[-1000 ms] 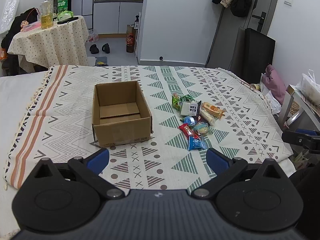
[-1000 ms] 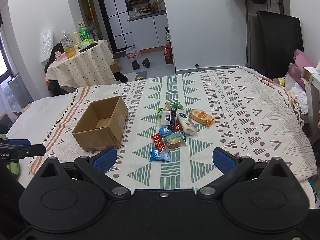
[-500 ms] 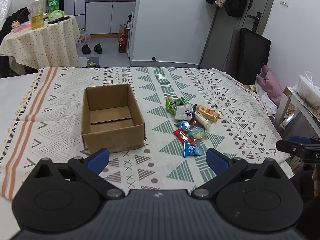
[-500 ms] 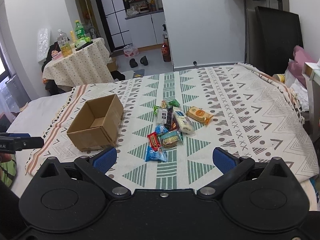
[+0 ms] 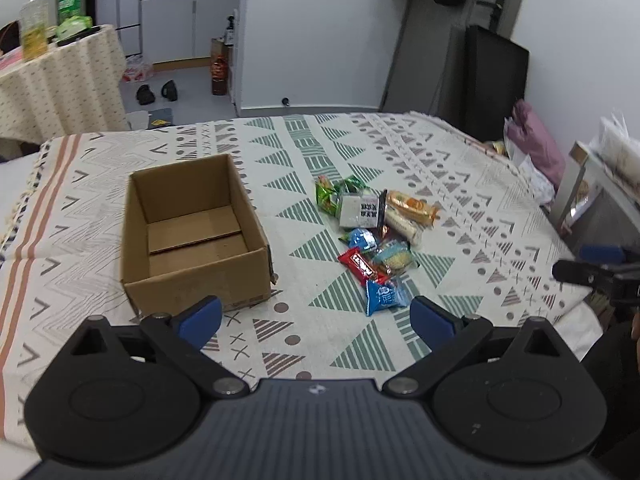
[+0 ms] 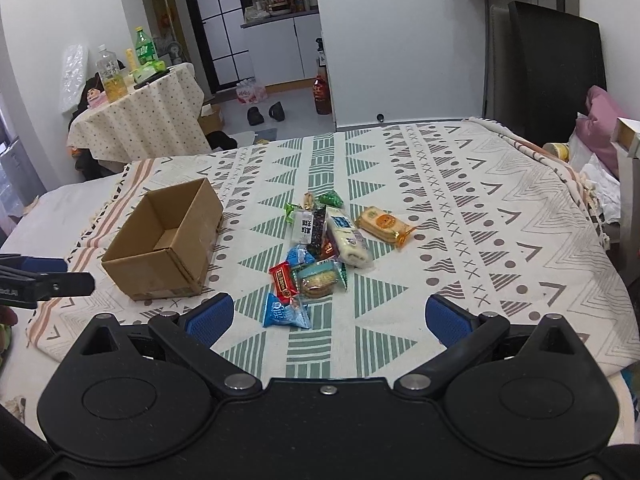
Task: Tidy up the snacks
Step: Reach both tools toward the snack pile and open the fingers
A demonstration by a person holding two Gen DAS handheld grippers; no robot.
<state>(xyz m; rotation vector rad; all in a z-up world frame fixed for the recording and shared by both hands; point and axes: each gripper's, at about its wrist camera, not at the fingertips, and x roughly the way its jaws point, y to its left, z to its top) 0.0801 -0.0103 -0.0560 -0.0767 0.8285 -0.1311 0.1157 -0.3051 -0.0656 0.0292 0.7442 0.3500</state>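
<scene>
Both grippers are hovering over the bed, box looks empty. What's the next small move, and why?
Probably lower the open right gripper onto the blue packet: it is the nearest snack, at the pile's near edge, and the cardboard box holds nothing yet.

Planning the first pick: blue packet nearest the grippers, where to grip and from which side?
Probably pinch the blue packet across its puffed middle, coming straight down with the right gripper. It lies flat at the pile's near end, with open cloth toward the gripper.

Brown cardboard box (image 5: 192, 236), blue packet (image 6: 285, 312), red packet (image 6: 283, 277), green-and-grey triangle-patterned white cloth (image 6: 460, 216).
</scene>
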